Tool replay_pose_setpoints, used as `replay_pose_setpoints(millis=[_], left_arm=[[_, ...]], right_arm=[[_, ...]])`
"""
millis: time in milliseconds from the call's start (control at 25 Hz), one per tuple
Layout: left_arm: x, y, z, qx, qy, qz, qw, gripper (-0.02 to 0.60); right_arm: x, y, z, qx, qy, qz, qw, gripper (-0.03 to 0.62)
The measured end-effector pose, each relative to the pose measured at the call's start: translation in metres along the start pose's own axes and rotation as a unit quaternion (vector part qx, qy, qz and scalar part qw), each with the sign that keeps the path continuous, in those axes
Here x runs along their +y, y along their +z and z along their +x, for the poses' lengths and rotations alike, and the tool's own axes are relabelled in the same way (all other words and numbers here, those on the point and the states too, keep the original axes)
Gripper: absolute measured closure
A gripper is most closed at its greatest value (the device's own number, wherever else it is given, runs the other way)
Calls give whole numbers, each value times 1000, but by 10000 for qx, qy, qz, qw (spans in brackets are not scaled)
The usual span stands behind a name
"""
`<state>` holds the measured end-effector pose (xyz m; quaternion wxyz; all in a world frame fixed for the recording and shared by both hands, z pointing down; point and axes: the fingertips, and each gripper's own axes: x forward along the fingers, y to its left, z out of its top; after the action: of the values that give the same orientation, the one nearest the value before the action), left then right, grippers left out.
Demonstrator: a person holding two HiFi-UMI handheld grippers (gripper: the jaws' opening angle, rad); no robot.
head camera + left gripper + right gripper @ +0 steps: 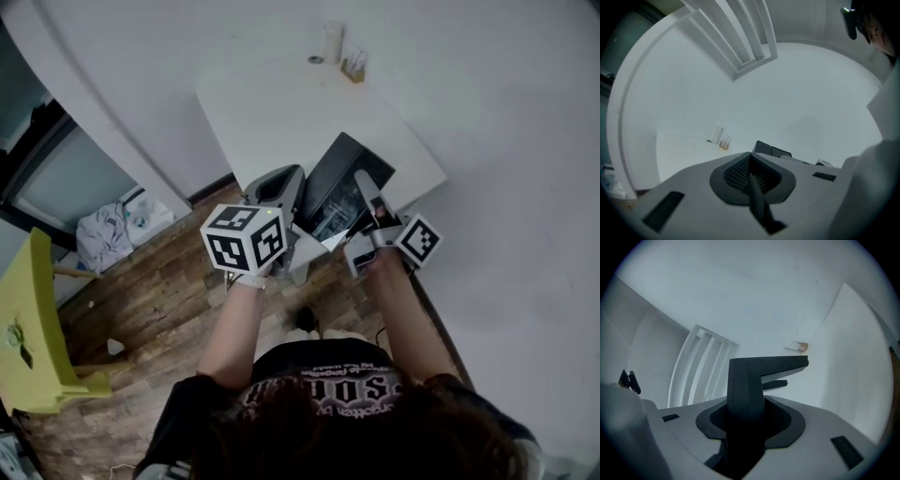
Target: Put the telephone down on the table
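Observation:
The telephone (342, 187) is a black, flat, angled unit that hangs above the near edge of the white table (272, 103). My right gripper (370, 214) is shut on it. In the right gripper view the black body (750, 380) fills the space between the jaws and sticks out to the right. My left gripper (281, 192) is just left of the telephone, its grey jaws together with nothing seen between them. In the left gripper view, only the telephone's top edge (771, 150) shows behind the gripper (751, 161).
A white cup (332, 42) and a small wooden holder (354, 67) stand at the table's far edge by the wall. A yellow chair (37, 328) and a white bag (103, 234) are on the wooden floor (159, 300) to the left.

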<state>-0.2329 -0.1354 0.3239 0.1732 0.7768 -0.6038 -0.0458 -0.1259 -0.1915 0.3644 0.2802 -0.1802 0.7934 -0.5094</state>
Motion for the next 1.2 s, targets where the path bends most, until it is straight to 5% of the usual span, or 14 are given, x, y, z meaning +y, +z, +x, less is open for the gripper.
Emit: replay_pose_setpoints(millis=[320,1200], left_arm=[[17,13,49,203,-374,127,9990,580],[-52,-32,249,1026,-1163,584,9862,579]], right_arm=[[-17,32,30,-480,-136,-149,9986,415],[-130,199,-2,-1541,-732,-253,9850,414]])
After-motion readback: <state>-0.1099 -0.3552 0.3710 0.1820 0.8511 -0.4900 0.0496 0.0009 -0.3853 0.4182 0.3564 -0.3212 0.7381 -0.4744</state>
